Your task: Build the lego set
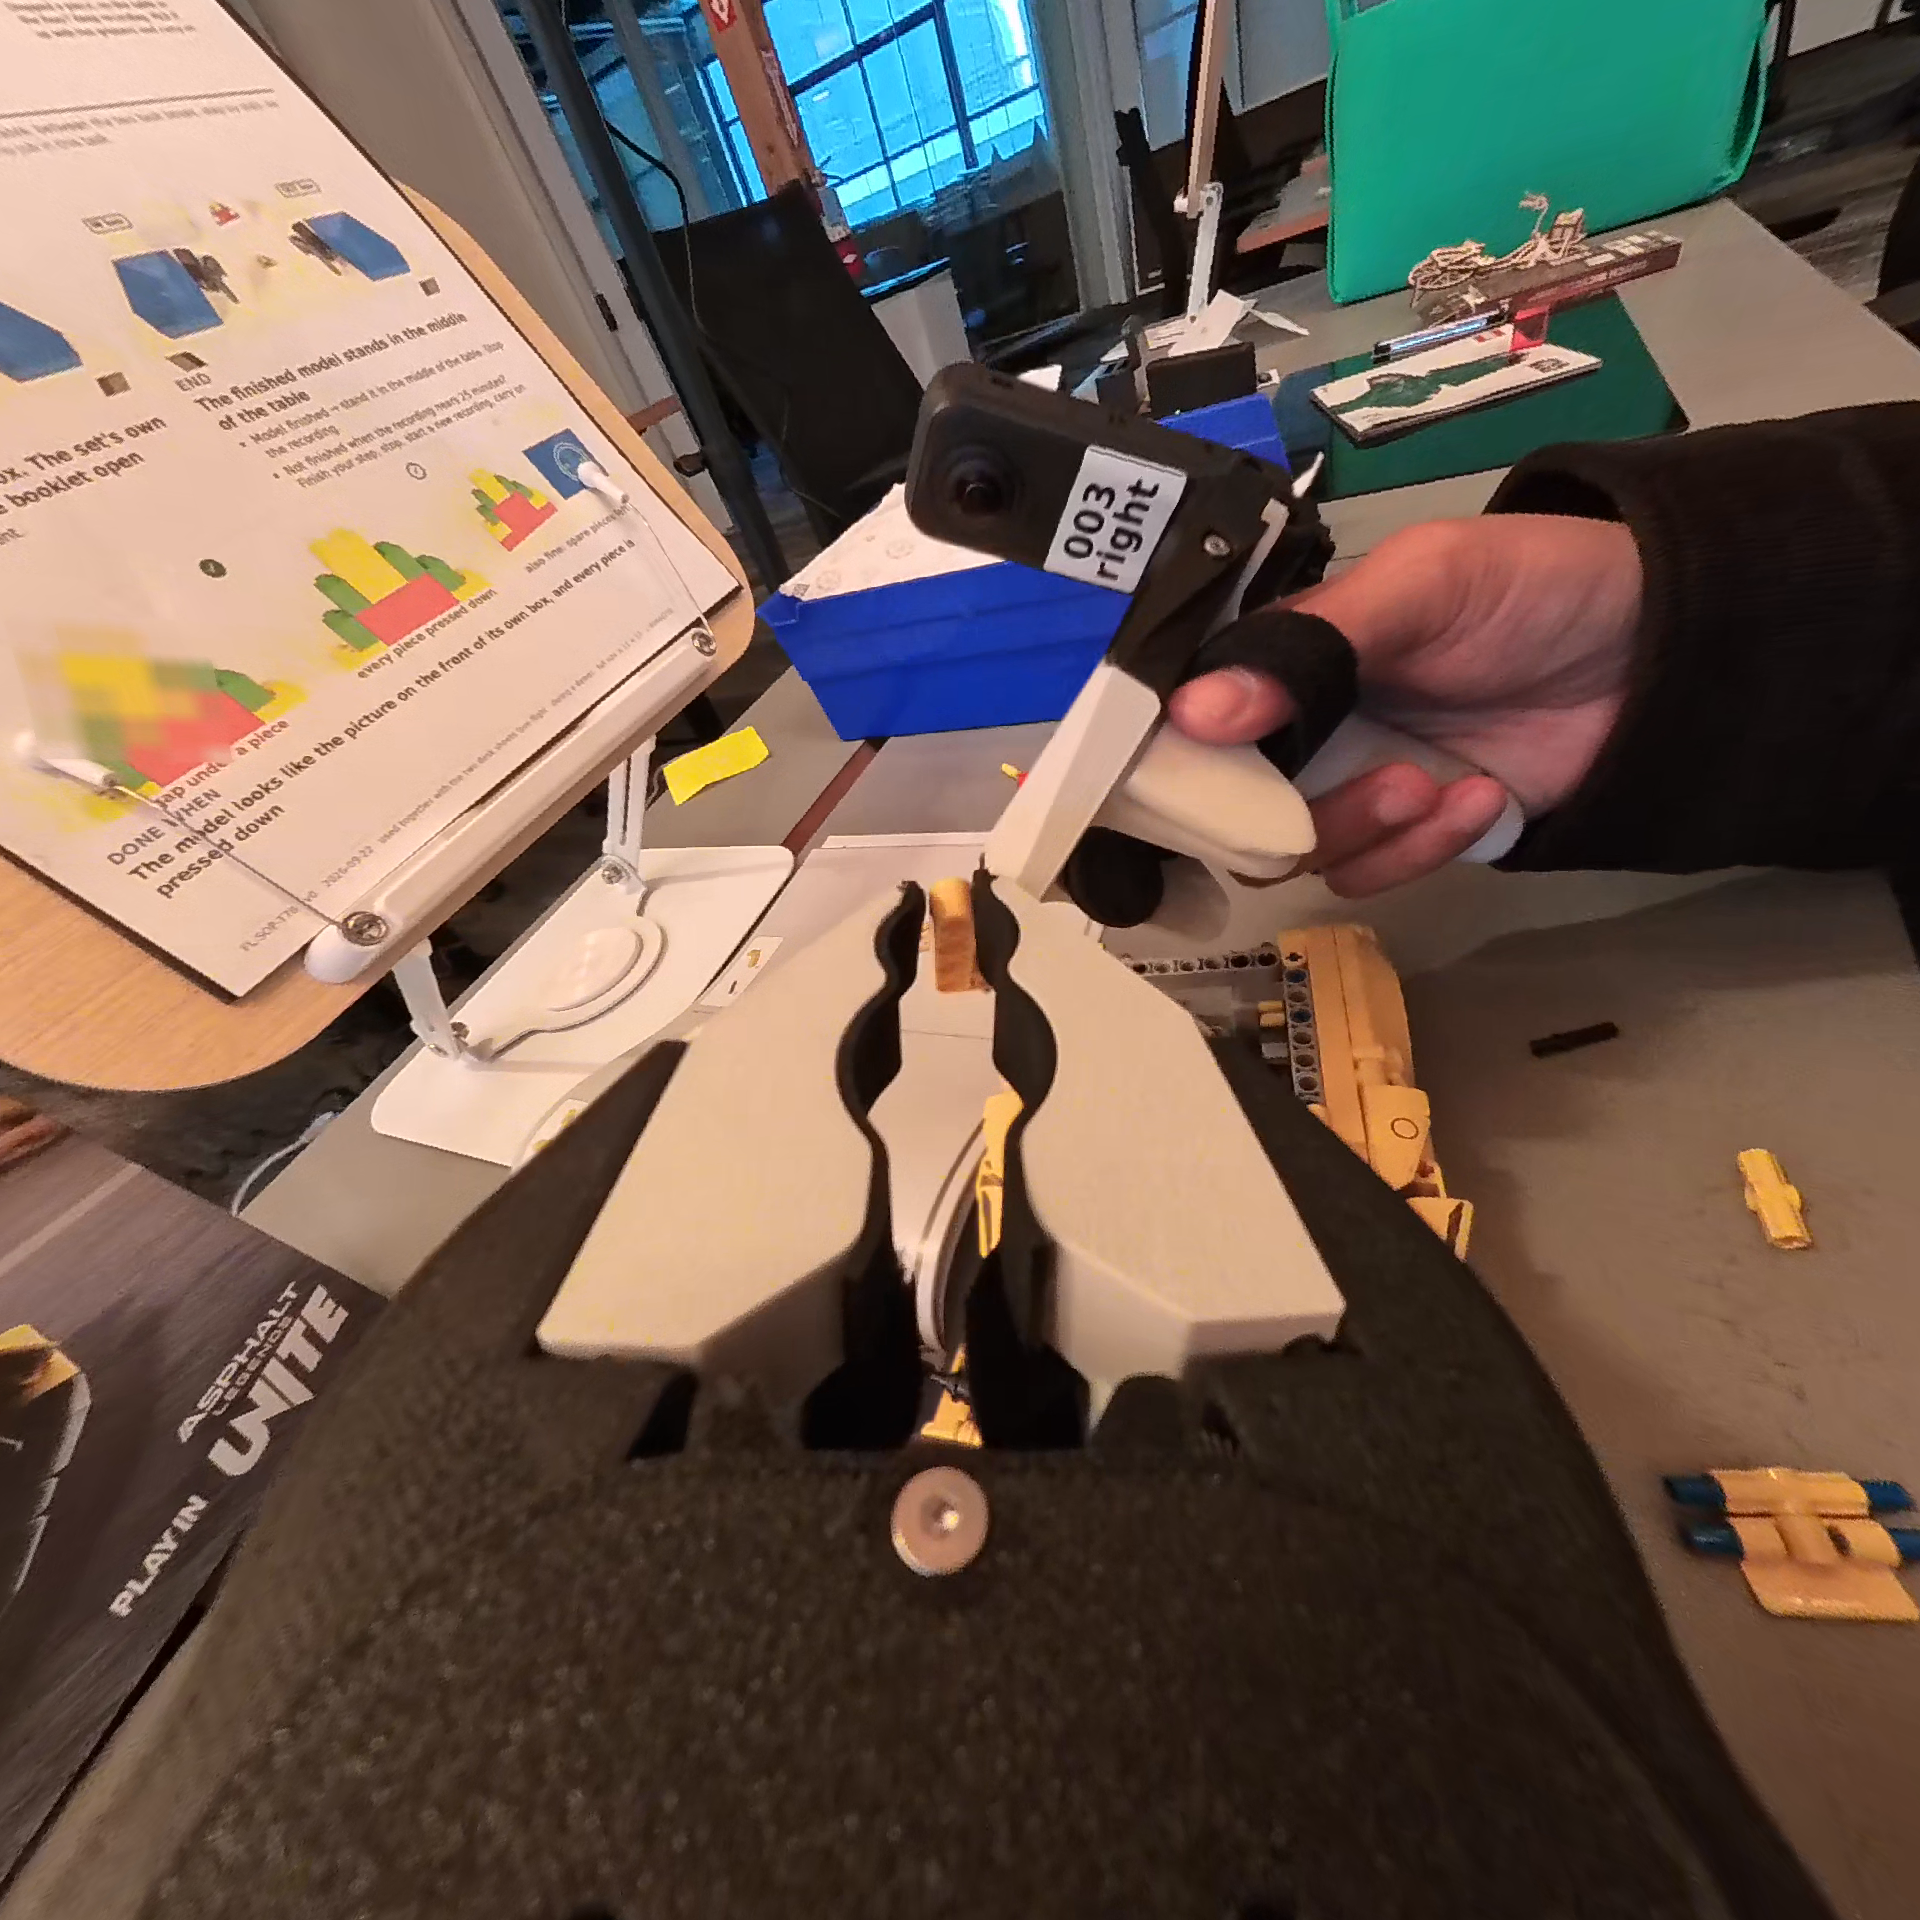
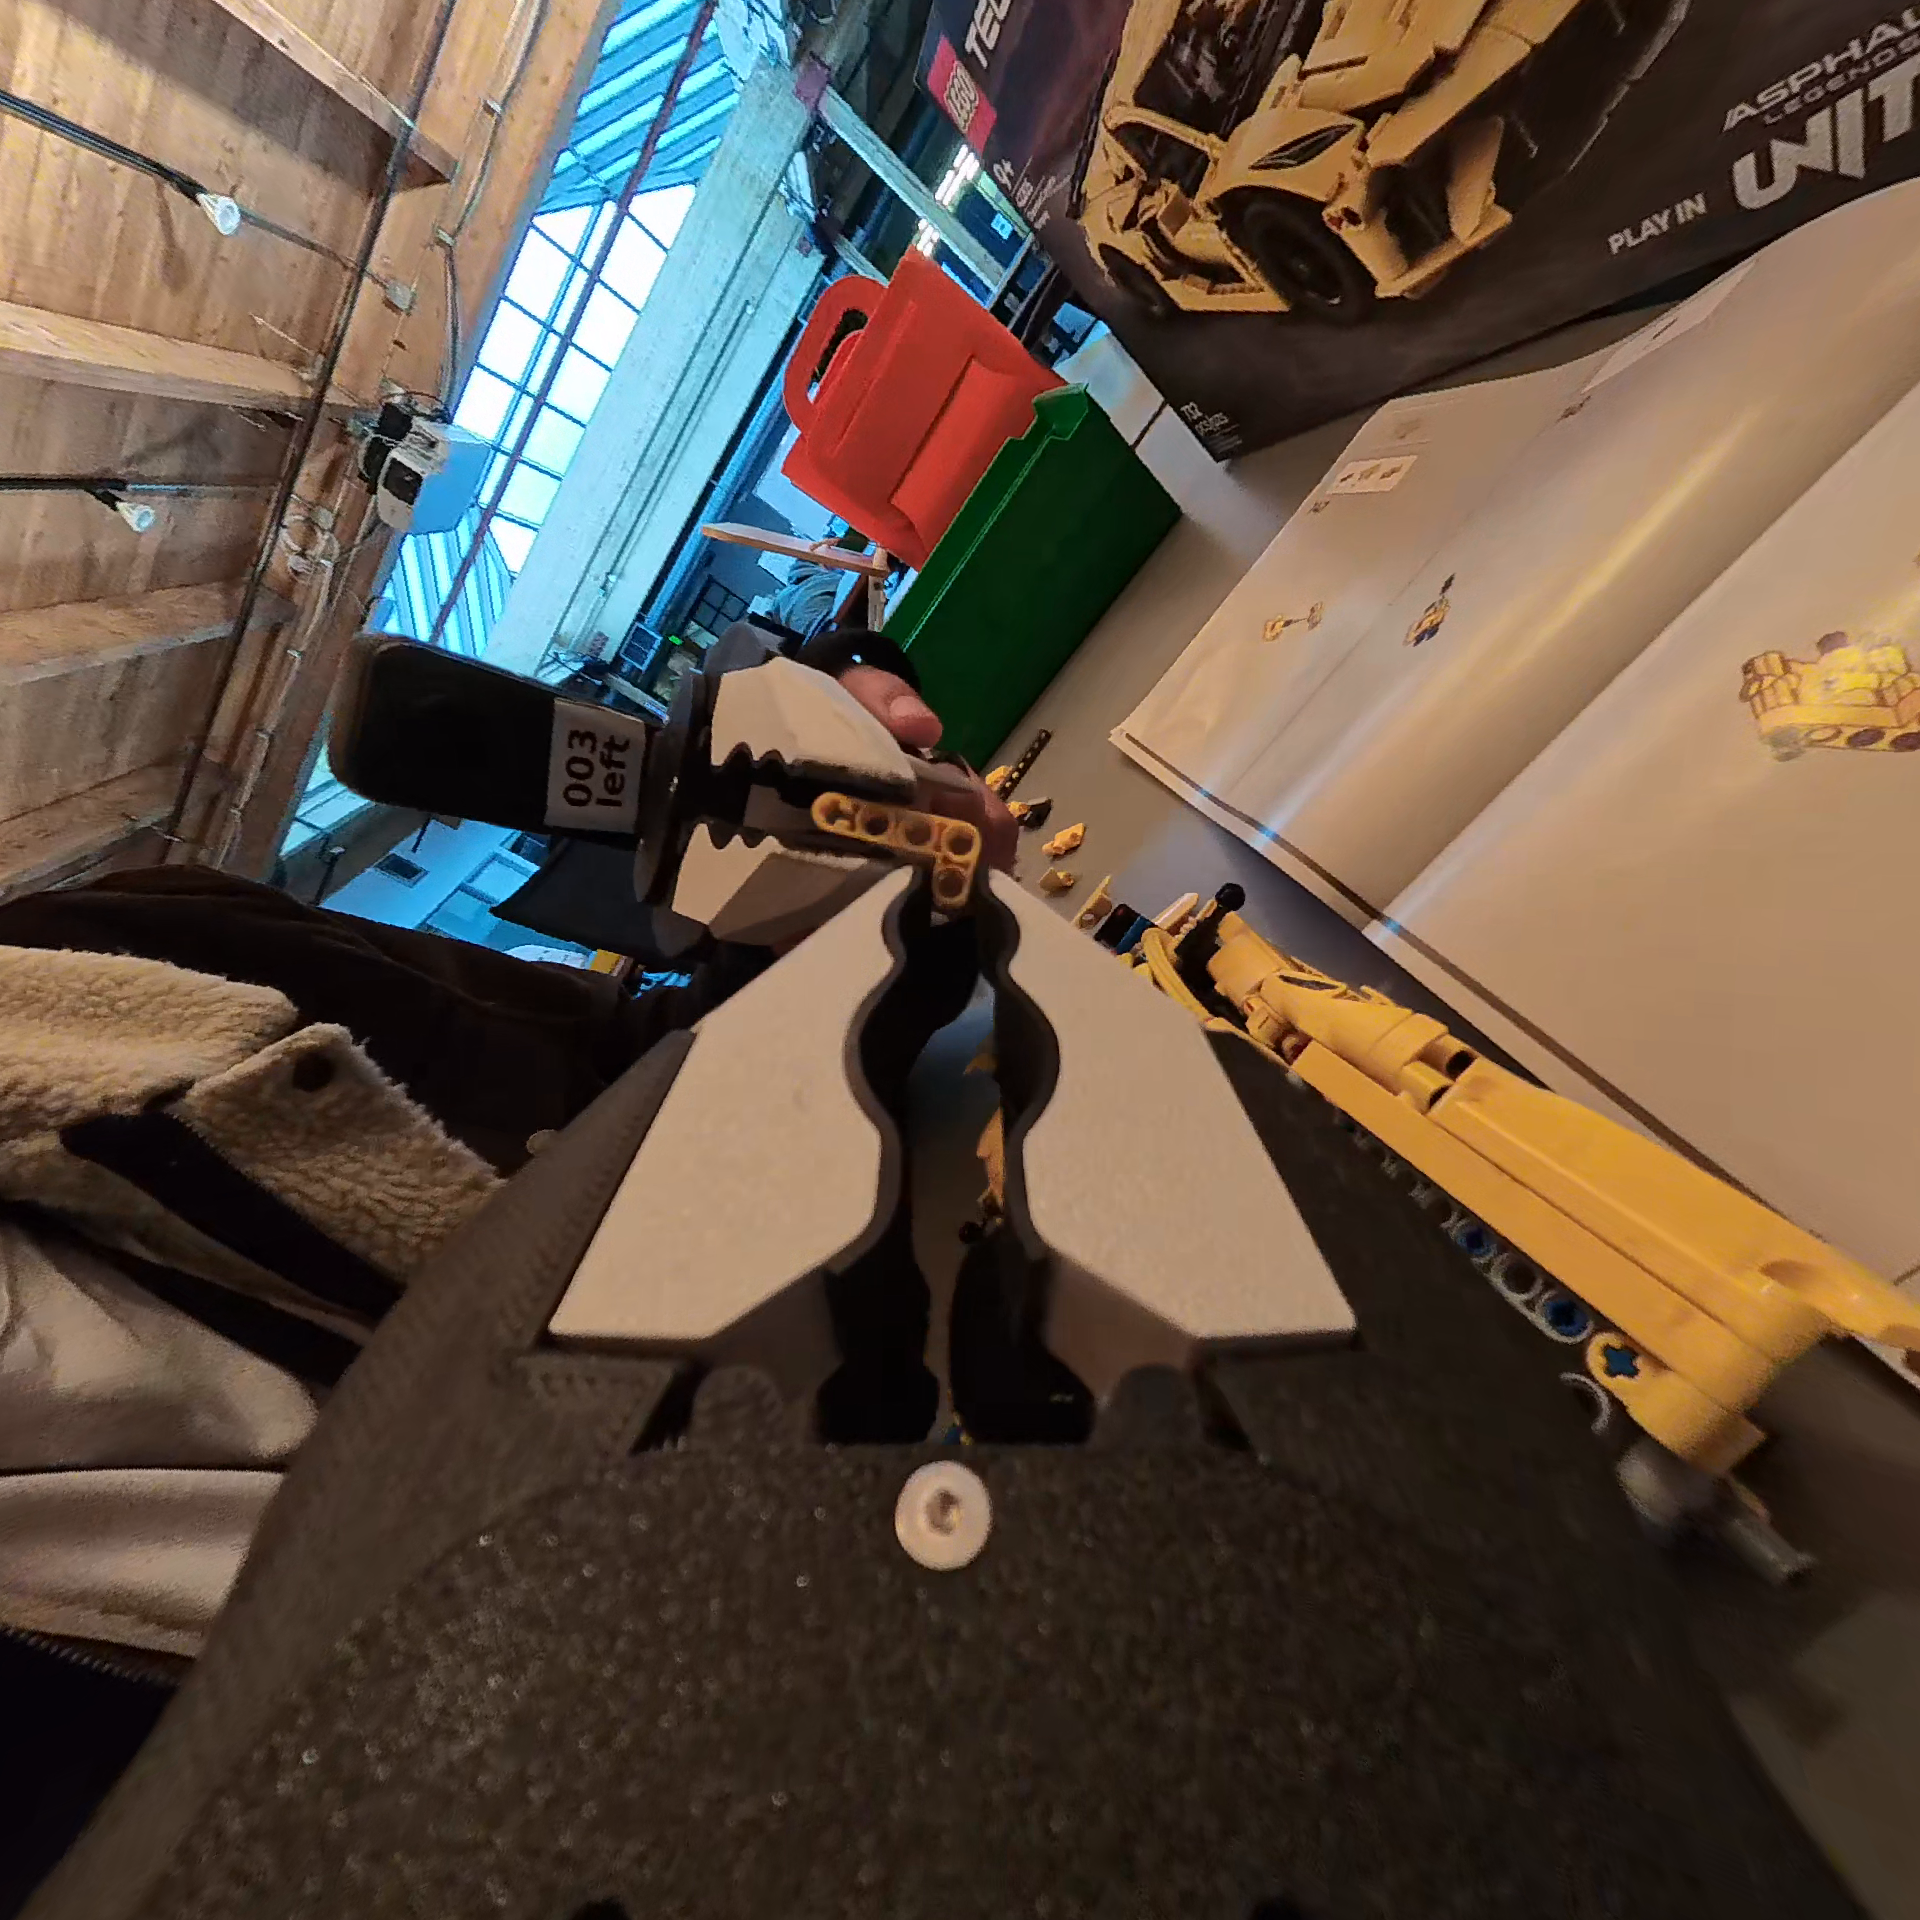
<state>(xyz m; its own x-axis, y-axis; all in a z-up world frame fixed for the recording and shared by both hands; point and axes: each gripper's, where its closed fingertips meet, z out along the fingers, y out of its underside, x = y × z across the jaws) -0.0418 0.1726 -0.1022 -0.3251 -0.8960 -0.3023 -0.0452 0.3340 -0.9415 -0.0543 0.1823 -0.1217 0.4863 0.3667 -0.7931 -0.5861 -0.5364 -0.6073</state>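
1. A yellow L-shaped Technic beam (image 2: 914,836) is clamped between the fingers of the left gripper (image 1: 951,909); in the left wrist view only its end (image 1: 956,951) is seen at the fingertips.
2. The fingers of the right gripper (image 2: 951,904) are held slightly apart, and the short leg of the beam is seen right at their tips; whether it is touched by them cannot be told.
3. In the left wrist view the right gripper (image 1: 1003,868) is seen pointing down at the left fingertips, gripped by a hand (image 1: 1455,686) in a dark sleeve.
4. The partly built yellow car model (image 2: 1475,1143) is seen lying on the grey table (image 1: 1662,1299), just right of the right fingers.
5. Right of the left fingers, a small yellow connector (image 1: 1775,1197), a black pin (image 1: 1571,1039) and a yellow sub-assembly with blue pins (image 1: 1797,1532) are seen apart on the table.
6. Beyond the right fingers the open instruction booklet (image 2: 1558,623) is laid flat, with the set's box (image 2: 1351,135) farther off.
7. Left of the left fingers an instruction sheet on a stand (image 1: 312,468) is propped; beyond them a blue bin (image 1: 935,644) is seen.
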